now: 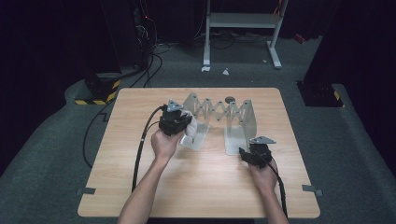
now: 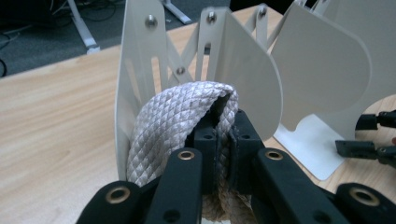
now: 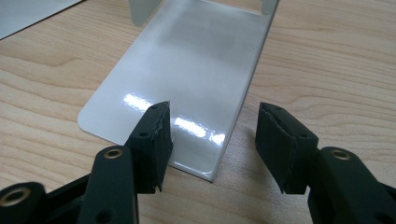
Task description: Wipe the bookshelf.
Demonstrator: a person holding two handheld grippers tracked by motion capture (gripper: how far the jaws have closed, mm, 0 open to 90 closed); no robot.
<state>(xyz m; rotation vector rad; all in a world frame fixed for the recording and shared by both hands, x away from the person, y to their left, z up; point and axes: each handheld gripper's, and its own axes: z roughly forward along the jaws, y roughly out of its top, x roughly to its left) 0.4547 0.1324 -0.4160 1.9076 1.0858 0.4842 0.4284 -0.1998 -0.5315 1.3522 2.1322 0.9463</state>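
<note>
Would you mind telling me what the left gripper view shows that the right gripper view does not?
Left gripper view: the left tool shut on a white braided rope, beside the rack's upright plates and scissor links; the right tool sits farther off.
Right gripper view: the right tool open, its jaws either side of the edge of the rack's flat glossy foot plate.
Both: the wooden table and the white metal rack.

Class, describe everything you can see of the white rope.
The rope is thick, white and braided in a diamond weave, cotton-like by its look. It is bent into a loop that arches upward. The left tongs are shut on it. It sits against the left plate of the pale metal folding rack, over the wooden table.
</note>
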